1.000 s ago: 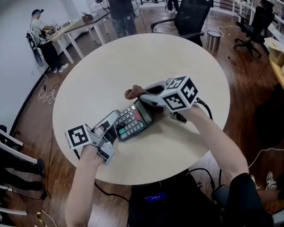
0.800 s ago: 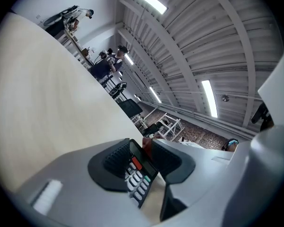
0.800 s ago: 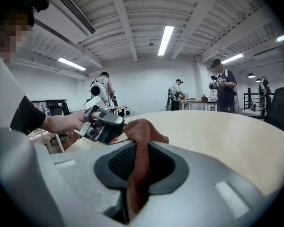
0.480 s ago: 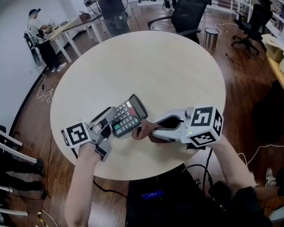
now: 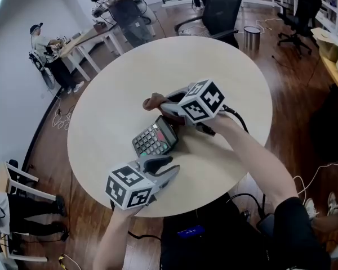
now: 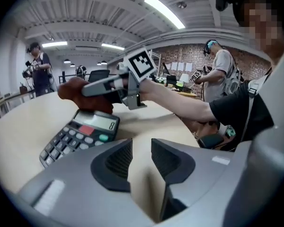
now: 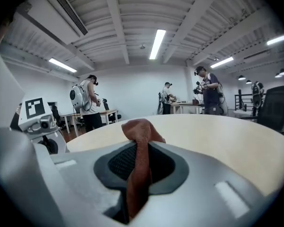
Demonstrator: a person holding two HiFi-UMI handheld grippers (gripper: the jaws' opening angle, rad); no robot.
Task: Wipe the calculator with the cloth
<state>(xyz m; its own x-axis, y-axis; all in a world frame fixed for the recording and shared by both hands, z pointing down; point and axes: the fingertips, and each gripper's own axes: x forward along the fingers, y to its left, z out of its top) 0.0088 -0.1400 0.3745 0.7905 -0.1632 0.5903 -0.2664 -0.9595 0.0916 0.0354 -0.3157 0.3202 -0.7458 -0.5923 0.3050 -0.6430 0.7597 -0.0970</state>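
Since half a second ago the right gripper (image 5: 164,107) has swung from the near edge of the worktop (image 5: 225,66) back to the far side of the calculator (image 5: 154,138). The left gripper (image 5: 169,166) has moved off the calculator's left side and now sits at its near end, pointing at it.

The right fingers are clamped on the rust-brown cloth (image 5: 155,101), which bunches out past their tips just beyond the display (image 6: 92,121). Whether it touches the casing there I cannot tell. The left fingers stand narrowly apart with only bare worktop between them, so they hold nothing. The calculator lies flat, keys up, a little on the near side of the worktop's middle, between the two grippers.

This looks like mid-wipe, with the cloth set at the top for another stroke. The next move likely calls for drawing the cloth down over display and keys with light pressure. With nothing steadying the calculator, it may slide towards the near edge, so the left gripper would do well to brace that near end.
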